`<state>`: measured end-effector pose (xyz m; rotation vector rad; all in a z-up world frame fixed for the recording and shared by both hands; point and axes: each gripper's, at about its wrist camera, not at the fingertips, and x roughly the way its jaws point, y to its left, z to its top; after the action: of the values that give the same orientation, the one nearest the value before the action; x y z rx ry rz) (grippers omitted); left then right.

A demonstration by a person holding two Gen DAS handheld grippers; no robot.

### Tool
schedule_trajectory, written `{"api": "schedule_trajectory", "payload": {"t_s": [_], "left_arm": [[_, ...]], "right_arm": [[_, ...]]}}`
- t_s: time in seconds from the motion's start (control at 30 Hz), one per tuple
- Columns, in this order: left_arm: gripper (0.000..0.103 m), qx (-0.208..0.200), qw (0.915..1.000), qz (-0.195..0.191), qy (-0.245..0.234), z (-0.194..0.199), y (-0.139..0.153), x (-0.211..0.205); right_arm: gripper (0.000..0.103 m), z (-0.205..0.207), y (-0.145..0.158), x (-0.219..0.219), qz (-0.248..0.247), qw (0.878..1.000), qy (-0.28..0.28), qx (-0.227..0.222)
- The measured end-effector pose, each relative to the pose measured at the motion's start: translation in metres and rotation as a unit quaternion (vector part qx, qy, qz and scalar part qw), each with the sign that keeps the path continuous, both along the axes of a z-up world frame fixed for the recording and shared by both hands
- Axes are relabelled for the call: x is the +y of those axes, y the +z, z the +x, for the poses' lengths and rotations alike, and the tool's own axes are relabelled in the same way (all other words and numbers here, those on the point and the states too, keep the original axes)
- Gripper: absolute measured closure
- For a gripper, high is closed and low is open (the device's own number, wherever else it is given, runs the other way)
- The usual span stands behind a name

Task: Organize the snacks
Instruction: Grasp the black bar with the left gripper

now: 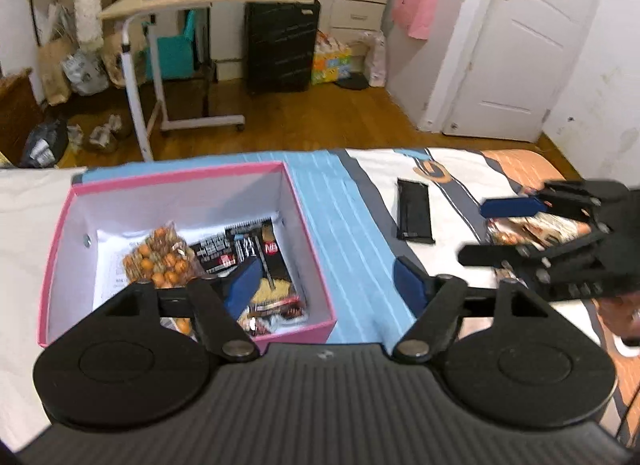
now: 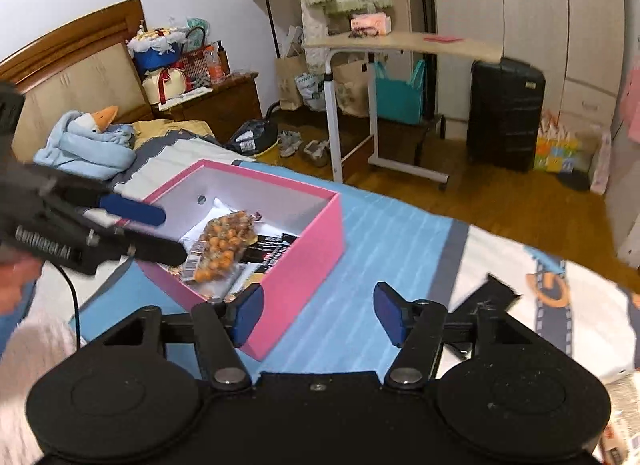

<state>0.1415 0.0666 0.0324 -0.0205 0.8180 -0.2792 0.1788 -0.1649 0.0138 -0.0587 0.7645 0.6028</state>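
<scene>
Over the pink box point(image 1: 308, 257) I hold my left gripper point(image 1: 328, 285) wide and empty (right gripper point(image 2: 318, 311) likewise).

Soft indoor light, fisheye bending at edges, motion blur, dark vignetted corners.

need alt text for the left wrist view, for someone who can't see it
An open pink box on a bed holds a bag of orange snacks and dark snack packets, seen past the open, empty left claw. To its right a black packet lies on the bedspread, and the right claw hovers open over another snack pack.
</scene>
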Motion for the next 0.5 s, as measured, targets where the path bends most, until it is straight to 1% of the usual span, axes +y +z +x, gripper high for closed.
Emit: {"api": "schedule_trajectory", "payload": {"t_s": [0.03, 0.1, 0.2, 0.27, 0.33, 0.4, 0.43, 0.5], "left_arm": [[0.023, -0.011, 0.9999, 0.004, 0.0, 0.0, 0.002, -0.007], [0.022, -0.023, 0.9997, 0.008, -0.01, 0.001, 0.004, -0.023], [0.016, -0.027, 0.9993, 0.007, -0.024, 0.006, 0.001, -0.042], [0.016, -0.028, 0.9991, 0.005, -0.032, 0.011, -0.004, -0.055], [0.016, -0.028, 0.9988, 0.005, -0.039, 0.017, -0.011, -0.069], [0.016, -0.037, 0.9978, -0.004, -0.055, 0.023, -0.02, -0.081], [0.016, -0.039, 0.9976, -0.007, -0.057, 0.027, -0.027, -0.088], [0.016, -0.03, 0.9977, -0.014, -0.06, 0.036, -0.042, -0.102]], "right_arm": [[0.027, -0.004, -0.002, -0.008, 0.009, 1.0, -0.006, -0.011], [0.026, -0.008, -0.01, -0.019, 0.011, 1.0, -0.02, -0.021], [0.023, -0.007, -0.022, -0.029, -0.001, 0.999, -0.025, -0.02], [0.019, -0.004, -0.031, -0.035, -0.001, 1.0, -0.026, -0.017], [0.019, -0.001, -0.04, -0.037, -0.002, 0.999, -0.028, -0.016], [0.017, 0.003, -0.054, -0.041, -0.009, 1.0, -0.029, -0.009], [0.013, 0.006, -0.063, -0.042, -0.015, 0.999, -0.031, -0.006], [0.012, 0.01, -0.08, -0.043, -0.028, 0.999, -0.044, -0.005]]}}
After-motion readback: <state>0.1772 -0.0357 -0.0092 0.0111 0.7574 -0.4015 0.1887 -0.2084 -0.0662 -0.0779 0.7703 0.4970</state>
